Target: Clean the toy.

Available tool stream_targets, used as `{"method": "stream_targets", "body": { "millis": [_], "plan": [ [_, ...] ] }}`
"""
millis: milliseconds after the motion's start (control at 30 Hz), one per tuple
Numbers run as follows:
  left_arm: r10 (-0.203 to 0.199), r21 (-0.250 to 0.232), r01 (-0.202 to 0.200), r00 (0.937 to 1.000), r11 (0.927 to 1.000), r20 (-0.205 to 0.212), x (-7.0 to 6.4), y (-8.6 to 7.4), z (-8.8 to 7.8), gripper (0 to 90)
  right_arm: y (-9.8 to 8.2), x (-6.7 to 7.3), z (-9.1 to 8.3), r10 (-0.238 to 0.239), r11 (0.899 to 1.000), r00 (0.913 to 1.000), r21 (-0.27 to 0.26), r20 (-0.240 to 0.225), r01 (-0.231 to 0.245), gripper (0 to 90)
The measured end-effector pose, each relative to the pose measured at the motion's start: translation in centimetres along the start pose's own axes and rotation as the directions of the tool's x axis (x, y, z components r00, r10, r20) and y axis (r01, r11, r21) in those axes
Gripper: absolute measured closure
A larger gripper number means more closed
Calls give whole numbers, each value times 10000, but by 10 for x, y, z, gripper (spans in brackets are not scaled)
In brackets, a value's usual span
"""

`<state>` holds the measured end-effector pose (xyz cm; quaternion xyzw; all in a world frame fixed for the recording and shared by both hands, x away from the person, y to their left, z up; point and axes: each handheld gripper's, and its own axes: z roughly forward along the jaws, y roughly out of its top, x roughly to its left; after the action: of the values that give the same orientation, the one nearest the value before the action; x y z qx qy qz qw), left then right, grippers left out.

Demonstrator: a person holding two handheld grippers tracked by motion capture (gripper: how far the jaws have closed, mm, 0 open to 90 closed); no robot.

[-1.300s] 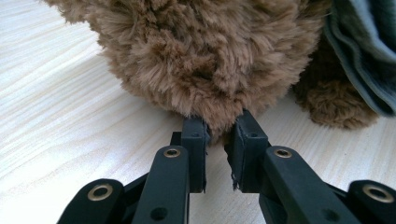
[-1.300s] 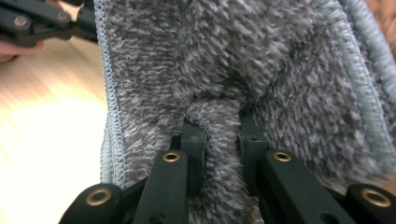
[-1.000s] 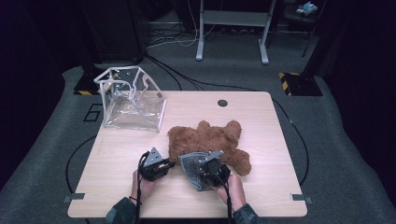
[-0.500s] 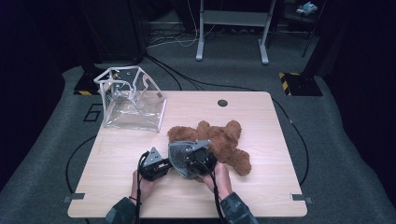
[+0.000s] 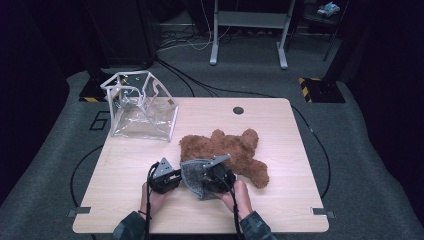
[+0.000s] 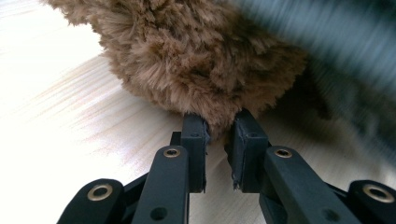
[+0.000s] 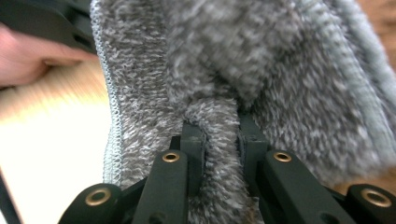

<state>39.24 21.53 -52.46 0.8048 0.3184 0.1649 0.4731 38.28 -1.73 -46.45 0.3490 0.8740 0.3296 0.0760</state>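
Note:
A brown plush bear (image 5: 227, 147) lies flat in the middle of the wooden table (image 5: 120, 200). My left gripper (image 5: 172, 175) sits at the bear's near left limb. In the left gripper view its jaws (image 6: 219, 128) are shut on a tuft of the brown plush bear (image 6: 196, 56). Close to its right, my right gripper (image 5: 205, 177) holds up a small grey fleece cloth (image 5: 194, 176) over the bear's near edge. In the right gripper view the jaws (image 7: 219, 128) pinch a fold of that grey cloth (image 7: 261, 70), which hangs across the view.
A clear plastic bag with white trim (image 5: 142, 107) stands open at the table's far left corner. A round cable hole (image 5: 238, 110) is near the far edge. Cables and a metal stand (image 5: 248, 30) are on the floor beyond.
My right gripper has carried the grey cloth a little to the left, closer to the left gripper. The left gripper and the bear have stayed put.

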Motion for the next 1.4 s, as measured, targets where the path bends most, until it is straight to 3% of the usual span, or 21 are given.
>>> {"method": "stream_targets", "body": {
  "millis": [133,233,267,400,567,600,667,800,933,967,1067,1133,1200,1233,1267,1400],
  "plan": [
    [-38,-80,37,10000,10000,-83,0,0,0,762,-5,-10,-30,379,9966,9985,-747,383,-350,770],
    [-118,-58,117,9999,9999,-54,0,0,0,730,-9,-17,-43,490,9948,9960,-924,742,-420,770],
    [-109,-23,109,9998,9999,-140,0,0,0,720,-16,-26,-55,796,9910,9910,-1156,1079,-670,770],
    [-97,-15,97,9994,10000,-333,0,0,1,701,-29,-42,-75,1341,9832,9762,-1458,1706,-1096,770],
    [-156,123,161,9992,9998,-377,1,0,0,661,-49,-65,-100,1993,9711,9402,-1845,2761,-1517,770],
    [-206,139,212,9988,9997,-439,1,0,0,639,-53,-70,-103,2247,9663,9265,-1913,3020,-1720,770],
    [-353,117,359,9982,9993,-479,2,0,0,595,-63,-81,-110,2583,9585,9095,-2037,3258,-1993,770],
    [-570,116,578,9965,9983,-617,2,0,-3,478,-78,-100,-115,3096,9471,8624,-2103,4004,-2423,770],
    [-692,101,699,9959,9975,-580,0,1,-8,340,-88,-112,-118,3460,9357,8377,-2206,4225,-2752,771],
    [-573,164,584,9965,9982,-615,-1,2,-10,304,-90,-115,-120,3374,9394,8357,-2127,4333,-2690,770],
    [-235,223,249,9980,9994,-582,-8,6,-15,236,-94,-120,-122,3663,9290,8142,-2267,4505,-2926,770],
    [-107,135,114,9988,9998,-481,-13,10,-19,211,-97,-124,-124,3712,9271,8100,-2301,4540,-2960,770],
    [-83,87,86,9997,9999,-245,-20,13,-21,203,-99,-127,-124,3835,9222,7995,-2379,4623,-3048,770],
    [-83,87,86,9997,9999,-245,-20,13,-21,194,-99,-127,-124,3835,9222,7995,-2379,4623,-3048,770],
    [-39,51,40,9998,10000,-169,-24,15,-21,189,-102,-130,-123,3973,9168,7926,-2383,4625,-3205,770],
    [-50,123,49,9999,9999,128,-32,16,-17,175,-104,-132,-121,3994,9162,7893,-2349,4663,-3247,770]
  ]
}}
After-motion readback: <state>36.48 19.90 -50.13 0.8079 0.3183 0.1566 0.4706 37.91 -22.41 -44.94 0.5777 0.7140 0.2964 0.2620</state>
